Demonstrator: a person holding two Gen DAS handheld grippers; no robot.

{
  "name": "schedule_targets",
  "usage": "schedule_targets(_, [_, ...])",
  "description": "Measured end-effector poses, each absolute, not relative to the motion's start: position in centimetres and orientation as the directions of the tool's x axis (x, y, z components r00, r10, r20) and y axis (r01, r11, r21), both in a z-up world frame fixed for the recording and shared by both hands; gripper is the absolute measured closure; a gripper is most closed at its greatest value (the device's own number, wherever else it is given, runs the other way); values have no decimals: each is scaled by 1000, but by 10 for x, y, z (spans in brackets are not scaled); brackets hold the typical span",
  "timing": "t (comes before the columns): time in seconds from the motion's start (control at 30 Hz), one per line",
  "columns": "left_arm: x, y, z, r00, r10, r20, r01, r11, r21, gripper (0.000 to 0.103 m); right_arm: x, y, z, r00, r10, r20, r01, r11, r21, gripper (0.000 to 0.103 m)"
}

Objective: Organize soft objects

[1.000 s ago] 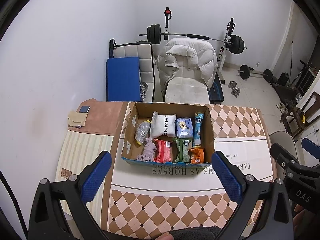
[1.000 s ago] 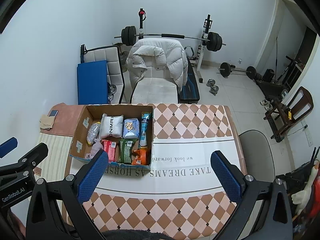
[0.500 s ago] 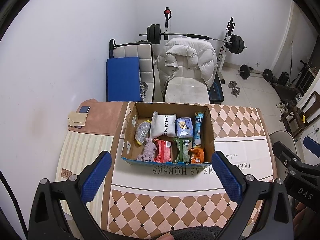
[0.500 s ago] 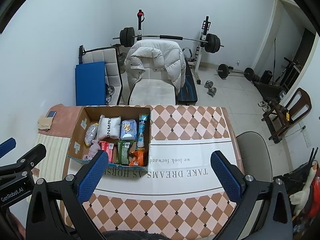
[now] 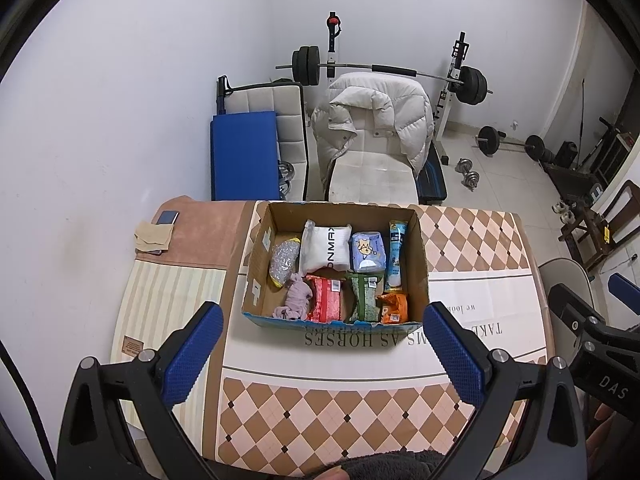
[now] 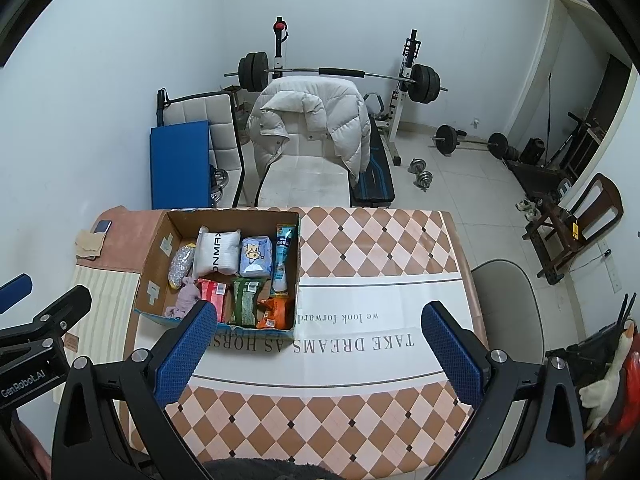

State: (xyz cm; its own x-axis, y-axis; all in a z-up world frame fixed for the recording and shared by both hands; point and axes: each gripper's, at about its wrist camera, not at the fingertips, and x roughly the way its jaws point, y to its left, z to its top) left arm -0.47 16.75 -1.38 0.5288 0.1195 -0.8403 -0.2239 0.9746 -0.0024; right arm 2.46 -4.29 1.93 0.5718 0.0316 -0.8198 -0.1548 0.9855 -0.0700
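An open cardboard box (image 5: 420, 256) (image 6: 154, 256) stands on the table at its far left. It holds several soft packs: a white sock pack (image 5: 325, 250), a blue tissue pack (image 5: 367, 252), a red pack (image 5: 326, 300), a green pack (image 5: 363, 297), an orange pack (image 5: 394, 308), a mauve cloth (image 5: 296, 298) and a glittery pouch (image 5: 283, 261). My left gripper (image 5: 322, 354) is open and empty, high above the table in front of the box. My right gripper (image 6: 318, 354) is open and empty, to the right of the box.
The table has a checked cloth (image 6: 380, 240) with printed words. A phone (image 5: 167, 217) and a beige cloth (image 5: 154, 236) lie on a towel at far left. A chair with a white jacket (image 5: 372, 120) and weights stand behind. A grey chair (image 6: 504, 292) is at right.
The right gripper view has shifted slightly, so the box sits a bit further left and lower in it. The left gripper has barely moved. Both stay open.
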Motion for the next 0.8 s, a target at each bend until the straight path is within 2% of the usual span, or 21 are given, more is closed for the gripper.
schedule_targets(0.8, [-1,164,-10,534,114,-837,-209,978,0,1,16,-43,18,577,26,-817,-146,987,-71,0])
